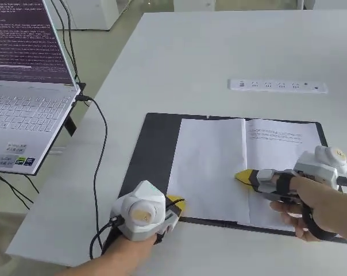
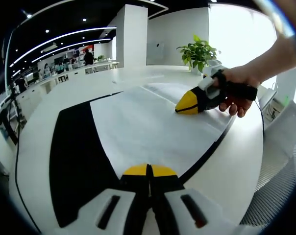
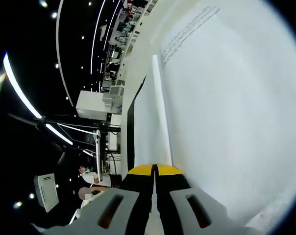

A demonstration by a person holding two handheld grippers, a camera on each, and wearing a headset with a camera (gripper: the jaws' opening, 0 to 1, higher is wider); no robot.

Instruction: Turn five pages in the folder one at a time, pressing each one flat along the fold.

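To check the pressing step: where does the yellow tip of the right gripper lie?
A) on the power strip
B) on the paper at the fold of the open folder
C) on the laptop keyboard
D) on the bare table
B: the right gripper lies with its yellow tip on the white page, at the fold of the open folder.

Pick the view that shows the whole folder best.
Head view: the open black folder lies nearly whole, both pages visible. The left gripper view shows its dark cover and one page; the right gripper view, pages beside the fold.
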